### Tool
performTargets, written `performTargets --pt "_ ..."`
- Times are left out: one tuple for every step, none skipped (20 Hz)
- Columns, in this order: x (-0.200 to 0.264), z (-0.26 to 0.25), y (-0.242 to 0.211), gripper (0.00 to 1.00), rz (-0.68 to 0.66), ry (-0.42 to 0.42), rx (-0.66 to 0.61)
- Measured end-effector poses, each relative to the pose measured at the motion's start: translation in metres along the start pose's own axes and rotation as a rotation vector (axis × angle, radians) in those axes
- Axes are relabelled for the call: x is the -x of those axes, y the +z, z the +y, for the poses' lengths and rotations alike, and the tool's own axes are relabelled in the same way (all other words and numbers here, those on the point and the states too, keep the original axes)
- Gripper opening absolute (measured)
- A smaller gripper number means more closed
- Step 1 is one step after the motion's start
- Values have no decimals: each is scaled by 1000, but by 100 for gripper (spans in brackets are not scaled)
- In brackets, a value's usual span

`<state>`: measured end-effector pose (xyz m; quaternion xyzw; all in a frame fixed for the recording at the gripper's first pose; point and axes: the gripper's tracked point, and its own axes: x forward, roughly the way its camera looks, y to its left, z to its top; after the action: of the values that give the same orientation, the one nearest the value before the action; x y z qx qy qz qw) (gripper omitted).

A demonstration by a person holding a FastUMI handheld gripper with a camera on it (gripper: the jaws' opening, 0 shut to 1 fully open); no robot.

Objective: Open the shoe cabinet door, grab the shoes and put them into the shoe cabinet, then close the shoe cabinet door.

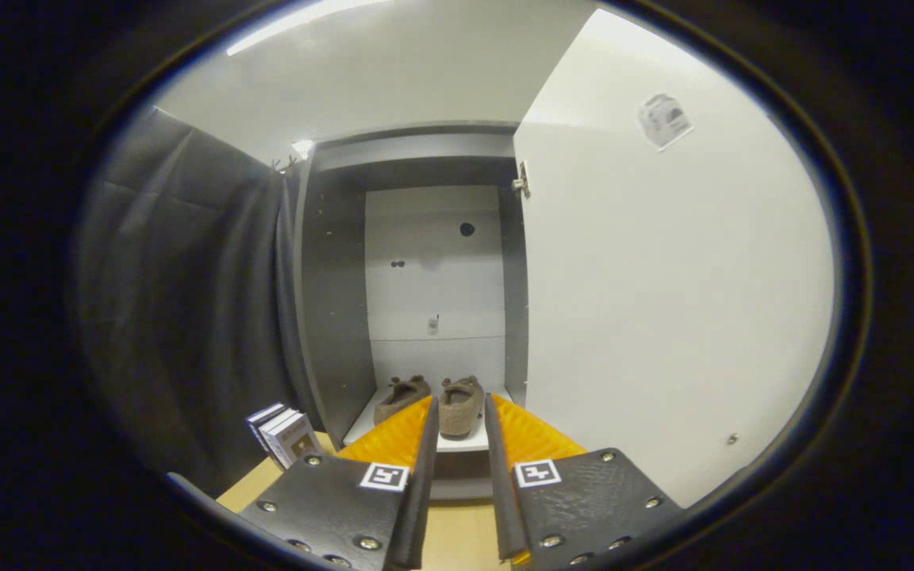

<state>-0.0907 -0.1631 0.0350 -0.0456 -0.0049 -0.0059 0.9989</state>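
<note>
Slippers (433,404), 2 of them, sit side by side on the shoe cabinet's (330,317) bottom shelf, beyond the tongs (460,412), which gape partly, holding nothing. Door (663,277) stands open at right, seemingly only closing is left.

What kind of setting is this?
Probably a mock home entryway in a test booth: an open shoe cabinet with its door swung wide, brown shoes on its shelf, seen beyond the open gripper.

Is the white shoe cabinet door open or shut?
Open: the white shoe cabinet door stands swung out, baring both brown slippers inside beyond the open gripper.
</note>
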Motion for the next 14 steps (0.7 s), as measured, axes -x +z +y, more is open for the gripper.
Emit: performTargets --pt "12 -4 4 34 -8 7 -4" --pt "24 -8 9 34 -15 16 -6" --pt "35 -12 12 34 -21 23 -5" --pt "47 -16 16 34 -28 28 -2" --pt "57 -21 18 34 -37 28 2" --pt "67 -26 20 34 -45 27 5" --pt "78 -32 23 34 -51 26 4" --pt "86 -38 25 34 -55 22 3" --pt "96 -45 26 34 -60 17 0" --pt "104 -53 28 34 -65 10 -2" --pt "113 -60 32 34 -75 2 -3" --pt "120 -71 38 34 -85 -12 -3" --pt "127 -81 44 34 -94 -29 -3" --pt "134 -90 49 34 -101 -49 -2"
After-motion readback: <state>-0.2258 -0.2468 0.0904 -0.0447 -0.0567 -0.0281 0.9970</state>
